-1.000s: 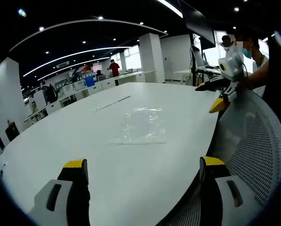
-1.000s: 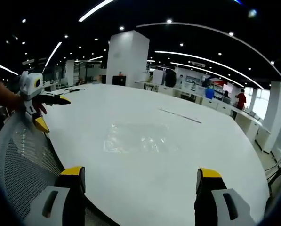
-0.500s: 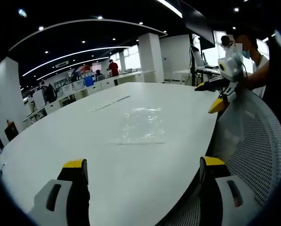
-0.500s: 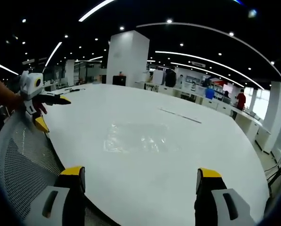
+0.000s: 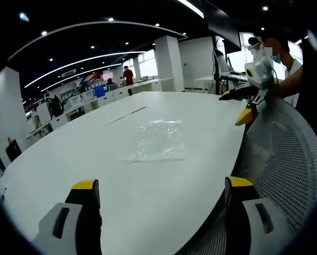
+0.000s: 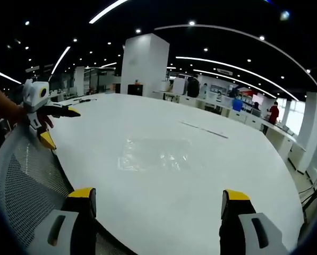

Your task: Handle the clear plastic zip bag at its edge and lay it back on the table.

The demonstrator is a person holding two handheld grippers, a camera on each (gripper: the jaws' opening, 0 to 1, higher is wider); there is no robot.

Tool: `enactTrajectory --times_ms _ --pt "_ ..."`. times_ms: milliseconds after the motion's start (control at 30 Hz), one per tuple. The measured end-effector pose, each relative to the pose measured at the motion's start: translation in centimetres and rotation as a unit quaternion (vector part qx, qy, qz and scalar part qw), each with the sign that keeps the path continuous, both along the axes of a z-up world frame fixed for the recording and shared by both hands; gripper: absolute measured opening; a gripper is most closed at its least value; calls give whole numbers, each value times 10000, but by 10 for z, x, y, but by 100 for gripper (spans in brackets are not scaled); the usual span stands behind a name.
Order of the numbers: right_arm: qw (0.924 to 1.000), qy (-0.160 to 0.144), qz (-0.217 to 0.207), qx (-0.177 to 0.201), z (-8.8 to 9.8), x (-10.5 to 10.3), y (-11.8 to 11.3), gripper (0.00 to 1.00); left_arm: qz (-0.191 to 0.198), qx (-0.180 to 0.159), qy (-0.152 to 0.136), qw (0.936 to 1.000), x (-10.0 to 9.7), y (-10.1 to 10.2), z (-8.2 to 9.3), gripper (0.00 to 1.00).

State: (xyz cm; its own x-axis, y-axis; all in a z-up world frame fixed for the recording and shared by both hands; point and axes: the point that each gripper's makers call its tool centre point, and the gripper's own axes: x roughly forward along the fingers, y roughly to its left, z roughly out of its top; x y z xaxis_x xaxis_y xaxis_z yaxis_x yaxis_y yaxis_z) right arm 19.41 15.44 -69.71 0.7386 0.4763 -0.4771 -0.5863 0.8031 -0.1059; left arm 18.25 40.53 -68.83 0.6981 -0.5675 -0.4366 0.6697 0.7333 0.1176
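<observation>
Left tool (image 5: 157, 192) is seen spread wide, jaws empty, held low at the near rim of the bench (image 5: 68, 154). Right tool (image 6: 157, 203) is likewise spread and empty, its yellow tips apart above the bench edge. Each tool is also caught in the other's view, off to the side beside a mesh chair back (image 5: 291, 159).

Clear plastic zip bag (image 5: 159, 142) is seen lying flat on the white bench, well apart from both tools, roughly mid-surface; its crinkled film is faint against the white top in the right gripper view (image 6: 157, 155) too.

Step is judged as pre-grasp: bag not yet touched. Next move is judged to need a reach forward and a low, shallow pinch on one bag edge, since the film lies flush and thin.

Bench is large, rounded, glossy white. Open-plan office with ceiling strip lights, a white pillar (image 6: 142, 66) and distant desks is seen behind.
</observation>
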Motion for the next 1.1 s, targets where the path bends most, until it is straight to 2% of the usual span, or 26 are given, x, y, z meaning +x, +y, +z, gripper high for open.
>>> enactTrajectory --times_ms 300,400,567,1100 --pt "10000 12 -21 13 -2 1 -2 99 -19 3 24 10000 1 1 1 99" --pt "10000 24 13 8 -2 1 -1 99 -100 191 39 9998 0 4 -1 99" --pt "10000 46 16 13 -4 1 -3 98 -154 287 33 9995 3 8 5 98" --pt "9999 110 -58 6 -5 1 -4 98 -468 671 -141 9965 30 21 14 96"
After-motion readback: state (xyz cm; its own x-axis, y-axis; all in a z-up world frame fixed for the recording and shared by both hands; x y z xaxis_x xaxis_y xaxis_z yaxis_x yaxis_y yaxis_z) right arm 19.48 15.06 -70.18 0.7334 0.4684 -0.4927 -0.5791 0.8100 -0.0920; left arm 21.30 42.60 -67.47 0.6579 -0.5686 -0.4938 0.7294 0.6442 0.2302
